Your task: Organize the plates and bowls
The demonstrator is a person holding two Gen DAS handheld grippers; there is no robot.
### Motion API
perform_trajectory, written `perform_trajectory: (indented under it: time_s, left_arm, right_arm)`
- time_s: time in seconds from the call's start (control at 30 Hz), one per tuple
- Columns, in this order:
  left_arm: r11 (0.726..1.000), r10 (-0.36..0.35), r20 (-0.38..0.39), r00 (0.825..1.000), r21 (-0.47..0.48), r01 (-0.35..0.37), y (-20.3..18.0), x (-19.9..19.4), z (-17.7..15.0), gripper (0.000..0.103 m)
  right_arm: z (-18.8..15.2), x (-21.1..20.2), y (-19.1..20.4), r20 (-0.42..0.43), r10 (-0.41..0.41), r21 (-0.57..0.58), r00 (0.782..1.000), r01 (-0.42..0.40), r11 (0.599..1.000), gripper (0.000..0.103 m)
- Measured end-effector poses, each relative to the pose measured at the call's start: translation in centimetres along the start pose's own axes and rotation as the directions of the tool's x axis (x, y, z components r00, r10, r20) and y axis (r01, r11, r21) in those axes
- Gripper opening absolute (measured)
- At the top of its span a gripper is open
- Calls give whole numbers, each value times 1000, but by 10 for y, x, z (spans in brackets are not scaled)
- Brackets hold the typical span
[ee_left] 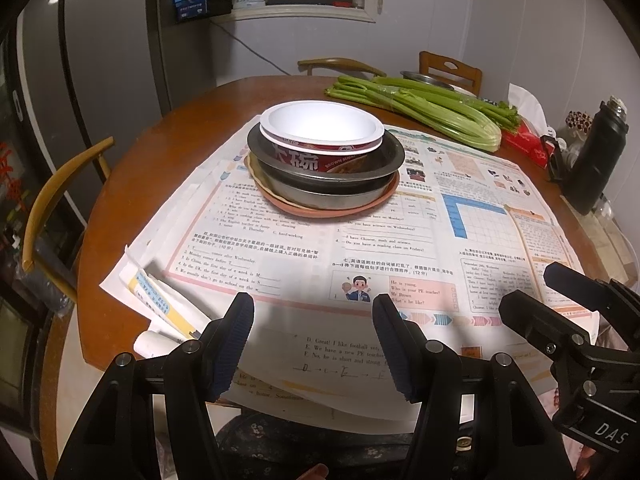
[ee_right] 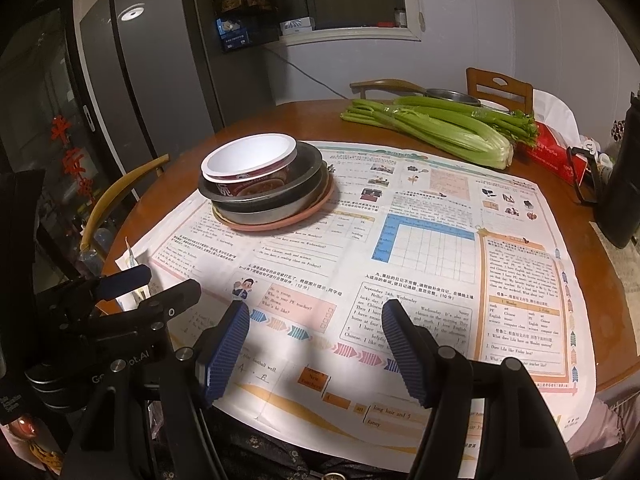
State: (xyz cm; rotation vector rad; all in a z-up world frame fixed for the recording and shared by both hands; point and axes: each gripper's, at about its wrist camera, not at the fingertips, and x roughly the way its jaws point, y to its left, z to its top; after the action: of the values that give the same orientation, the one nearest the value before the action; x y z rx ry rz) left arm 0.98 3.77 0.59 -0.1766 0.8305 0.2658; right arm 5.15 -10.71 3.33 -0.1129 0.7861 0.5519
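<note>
Both hand-held grippers gape above newspaper, stacked bowls beyond.

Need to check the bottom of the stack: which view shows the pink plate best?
Right wrist: the pink plate shows a long stretch of rim beyond the metal pans. The left wrist view shows only a thin rim under them.

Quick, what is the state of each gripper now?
Left gripper: open, holding nothing.
Right gripper: open, holding nothing.
</note>
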Motion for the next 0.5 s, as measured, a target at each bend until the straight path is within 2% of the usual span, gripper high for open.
perform_trajectory:
  time_s: [0.5]
  left_arm:
    - [1000,-1,-17,1000,-6,1,1,8,0,64]
  right_arm:
    - [0,1,-5,-1,-2,16,1000,2,1000,69]
